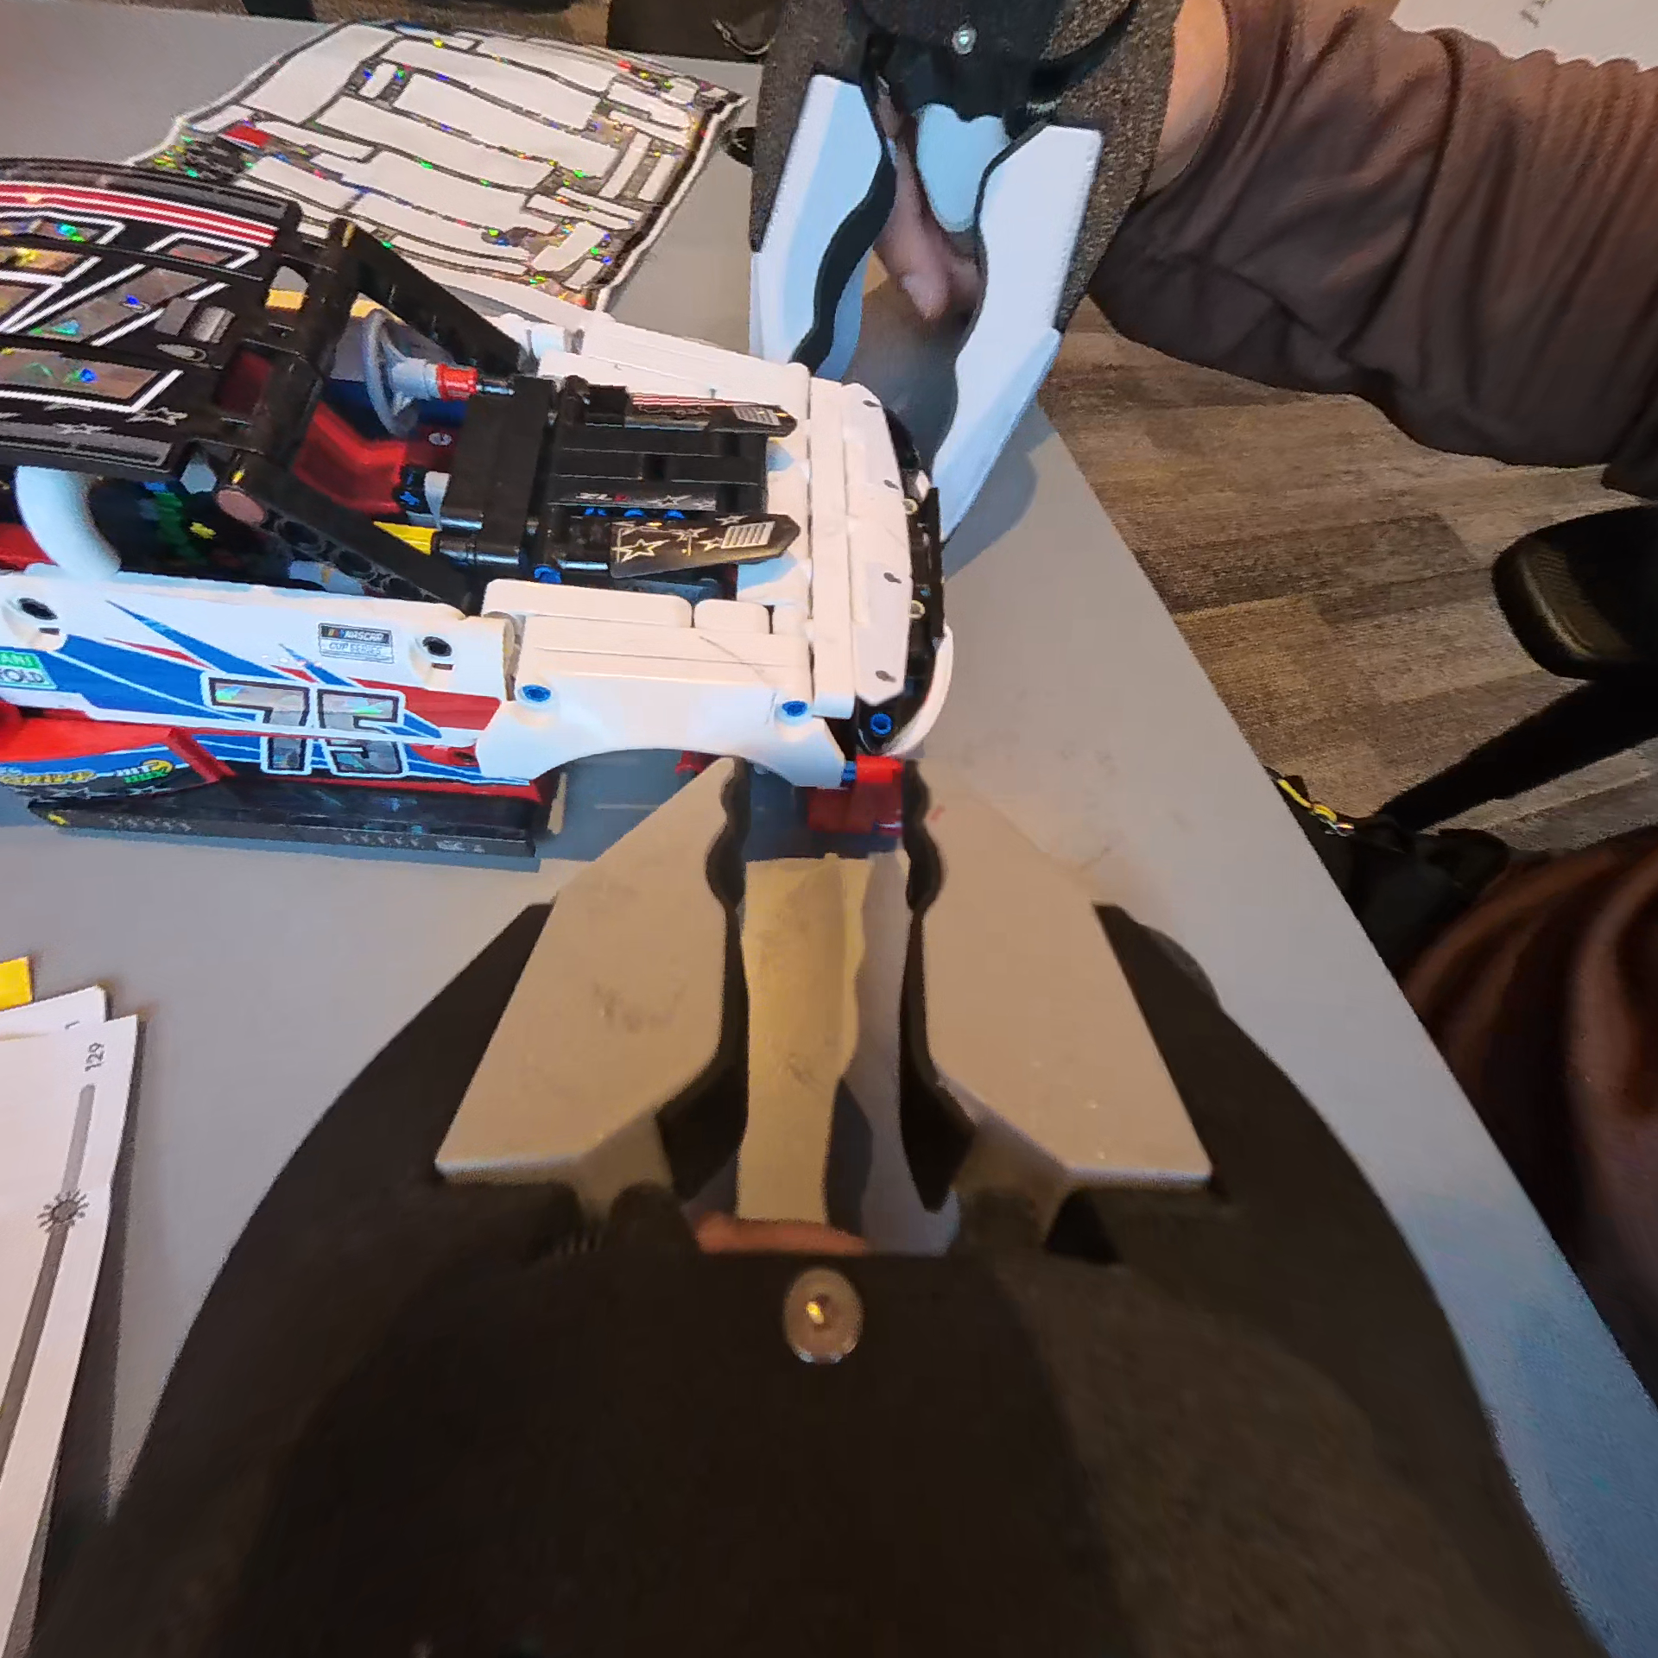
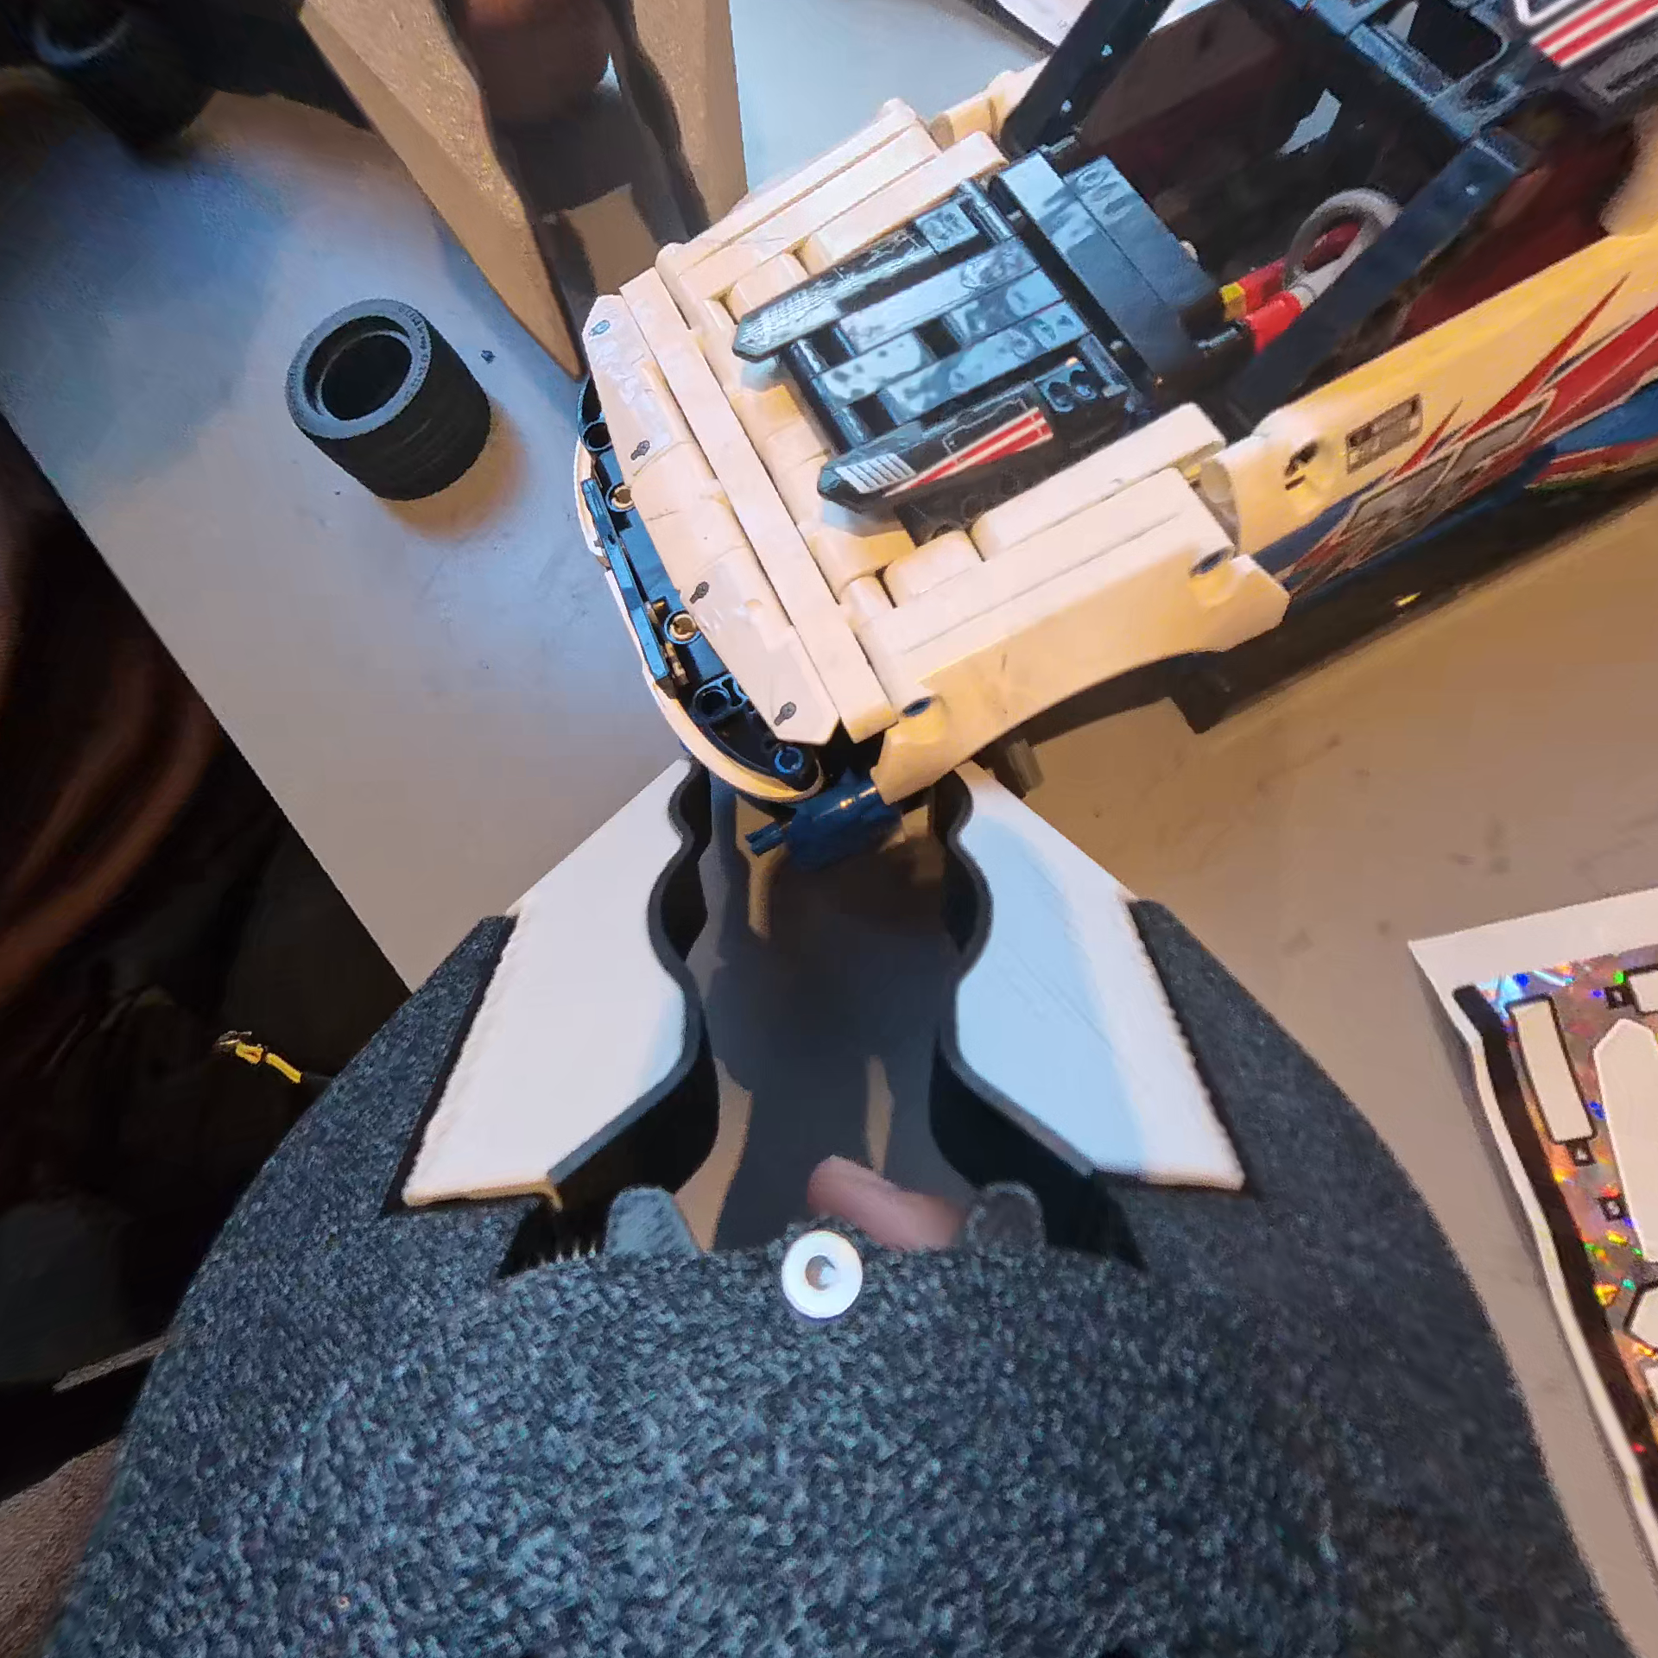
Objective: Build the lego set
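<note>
Grey bench (image 1: 1121,718): carries the lego car (image 1: 628,628), near its edge.
Car: white nose, black hood vents, red and blue side stripes; no front wheel in the arch.
Left tool (image 1: 821,789): released, fingers spread, tips just beside the car's front corner, by a red piece (image 1: 852,798).
Right tool (image 2: 821,807): released, fingers either side of a dark blue piece (image 2: 834,821) under the nose; contact unclear.
Black tyre (image 2: 390,399): on its side, apart from the car.
Sticker sheet (image 1: 466,152): flat behind the car.
Booklet (image 1: 54,1211): at left edge.
</note>
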The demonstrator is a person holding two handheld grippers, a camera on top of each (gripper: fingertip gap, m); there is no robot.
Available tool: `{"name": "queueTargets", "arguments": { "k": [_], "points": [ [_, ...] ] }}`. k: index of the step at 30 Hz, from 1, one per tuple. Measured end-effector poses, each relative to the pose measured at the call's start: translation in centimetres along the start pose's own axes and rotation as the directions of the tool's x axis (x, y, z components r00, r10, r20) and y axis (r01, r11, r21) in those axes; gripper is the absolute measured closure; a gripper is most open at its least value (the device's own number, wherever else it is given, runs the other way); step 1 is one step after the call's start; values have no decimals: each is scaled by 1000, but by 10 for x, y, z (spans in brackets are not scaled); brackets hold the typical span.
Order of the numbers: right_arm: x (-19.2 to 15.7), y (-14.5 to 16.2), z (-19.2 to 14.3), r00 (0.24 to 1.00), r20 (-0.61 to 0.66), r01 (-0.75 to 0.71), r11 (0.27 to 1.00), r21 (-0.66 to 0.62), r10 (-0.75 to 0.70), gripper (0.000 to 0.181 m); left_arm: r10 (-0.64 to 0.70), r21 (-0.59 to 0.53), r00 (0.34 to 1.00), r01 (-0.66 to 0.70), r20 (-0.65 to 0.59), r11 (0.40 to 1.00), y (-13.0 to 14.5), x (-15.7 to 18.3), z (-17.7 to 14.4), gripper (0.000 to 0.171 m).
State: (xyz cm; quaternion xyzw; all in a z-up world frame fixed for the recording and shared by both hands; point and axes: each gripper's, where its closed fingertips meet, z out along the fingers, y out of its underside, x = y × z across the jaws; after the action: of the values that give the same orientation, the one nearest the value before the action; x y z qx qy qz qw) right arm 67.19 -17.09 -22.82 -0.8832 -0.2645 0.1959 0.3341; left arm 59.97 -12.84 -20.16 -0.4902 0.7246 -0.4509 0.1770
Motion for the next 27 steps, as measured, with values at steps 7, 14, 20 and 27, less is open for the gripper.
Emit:
{"name": "queueTargets", "arguments": {
  "k": [7,14,20,27],
  "points": [
    [-2,-2,2,1000,8,-4,1000,29,3,133,9,-34,999,-8,40,999,5,2,5,131],
    [-6,-4,4,999,51,-3,1000,28,2,134,39,-108,995,-30,88,994,14,-1,11,135],
    [-5,-3,4,999,44,2,1000,27,-3,134,-45,-43,998,47,35,998,8,-1,4,138],
    [-5,-4,4,999,44,6,1000,30,-8,134,-24,-59,999,25,23,998,10,3,4,146]
  ]
}}
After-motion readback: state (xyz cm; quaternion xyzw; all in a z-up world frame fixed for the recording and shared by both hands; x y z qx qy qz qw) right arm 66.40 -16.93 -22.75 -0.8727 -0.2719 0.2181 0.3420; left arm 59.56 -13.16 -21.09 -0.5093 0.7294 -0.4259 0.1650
